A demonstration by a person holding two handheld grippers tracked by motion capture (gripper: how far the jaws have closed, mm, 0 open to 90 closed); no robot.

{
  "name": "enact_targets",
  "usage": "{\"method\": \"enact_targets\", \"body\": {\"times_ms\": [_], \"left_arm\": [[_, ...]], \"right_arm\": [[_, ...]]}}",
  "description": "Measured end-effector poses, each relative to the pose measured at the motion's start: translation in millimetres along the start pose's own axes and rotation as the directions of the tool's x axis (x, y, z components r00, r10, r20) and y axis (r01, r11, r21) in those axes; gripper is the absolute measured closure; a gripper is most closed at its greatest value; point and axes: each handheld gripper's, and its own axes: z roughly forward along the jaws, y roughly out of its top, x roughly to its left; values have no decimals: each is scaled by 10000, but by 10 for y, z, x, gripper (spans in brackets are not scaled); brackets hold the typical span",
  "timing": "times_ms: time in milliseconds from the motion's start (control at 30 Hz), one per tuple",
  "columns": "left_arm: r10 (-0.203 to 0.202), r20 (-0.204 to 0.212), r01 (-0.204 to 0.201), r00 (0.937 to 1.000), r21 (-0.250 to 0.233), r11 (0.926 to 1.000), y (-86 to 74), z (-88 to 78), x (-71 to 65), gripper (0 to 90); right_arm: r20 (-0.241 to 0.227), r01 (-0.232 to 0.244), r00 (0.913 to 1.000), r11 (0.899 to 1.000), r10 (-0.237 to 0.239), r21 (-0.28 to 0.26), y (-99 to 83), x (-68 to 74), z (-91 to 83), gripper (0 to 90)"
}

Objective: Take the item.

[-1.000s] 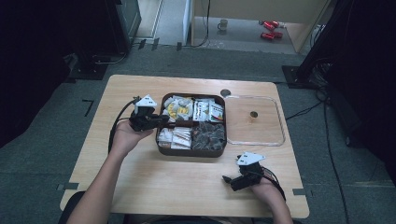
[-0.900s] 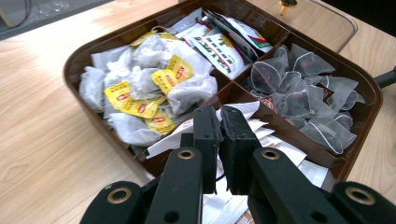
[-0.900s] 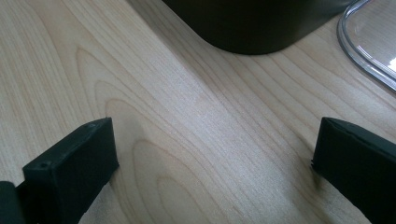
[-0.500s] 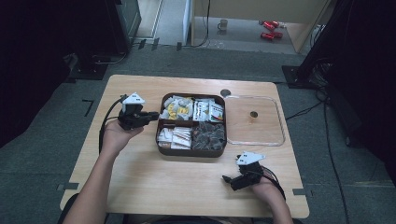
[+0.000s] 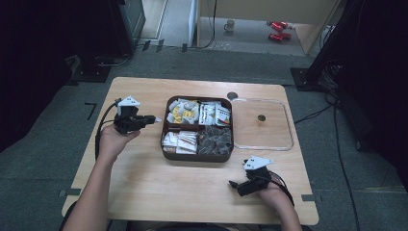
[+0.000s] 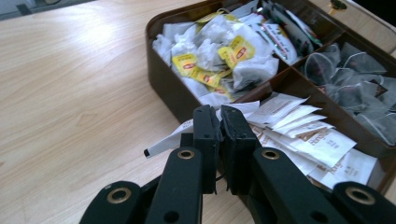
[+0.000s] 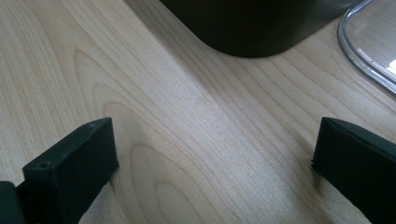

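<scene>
**Now a paper sachet is pinched beside the tea box**

Nearest to the person, the right gripper [image 5: 236, 185] rests low on the pale wooden table [image 5: 192, 192], whose surface is smooth with long curved grain. Its two black, block-shaped jaws stand wide apart with bare wood between them.

Further on, at the left side, the left gripper [image 6: 219, 122] has its matte black jaws pressed together on a thin, flat white paper sachet [image 6: 170, 140], which sticks out sideways over the table, just beside the box wall.

Behind it sits the dark brown box [image 5: 166, 144], with rounded corners and four compartments. They hold crumpled white tea bags [image 6: 219, 51] with yellow tags, flat printed sachets [image 6: 303, 135], and grey gauze pyramid bags [image 6: 355, 79].

To the right of the box lies a clear plastic lid [image 5: 262, 124], rounded and glossy, flat on the wood.
</scene>
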Motion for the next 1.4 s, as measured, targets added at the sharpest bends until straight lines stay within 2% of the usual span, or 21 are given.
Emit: {"method": "enact_targets", "body": {"times_ms": [267, 400, 567, 833, 933, 1033, 1167, 1300, 1400], "left_arm": [[-308, -203, 312, 9993, 182, 9993, -73, 57, 136, 861], [-532, -130, 534, 9985, 224, 9983, -91, 92, 180, 861], [-433, -321, 447, 9985, 434, 9981, -121, 208, 226, 860], [-853, -525, 889, 9950, 704, 9936, -192, 364, 357, 858], [-865, -423, 885, 9954, 485, 9949, -208, 411, 382, 858], [-861, -506, 876, 9950, 297, 9957, -215, 454, 392, 858], [-656, -683, 703, 9955, 680, 9952, -237, 525, 383, 851], [-722, -708, 778, 9949, 798, 9938, -252, 560, 389, 845], [-706, -879, 793, 9936, 1002, 9918, -296, 606, 422, 833]], "right_arm": [[7, -10, 10000, 10000, 10, -4, 4, 1, 4, 0], [8, -7, 10000, 10000, 7, -9, 4, 1, 6, 0], [8, -23, 10000, 10000, 23, -16, 6, 2, 7, 0], [46, -30, 10000, 10000, 30, -11, 3, 7, 4, 0], [57, -51, 10000, 10000, 51, -3, 0, 11, 1, 0], [78, -47, 10000, 10000, 47, -20, -4, 14, -1, 0], [88, -62, 9999, 10000, 62, -23, -9, 20, -5, 0], [88, -66, 9999, 10000, 66, -21, -9, 20, -5, 0], [85, -65, 9999, 10000, 65, -23, -9, 20, -5, 0]]}}
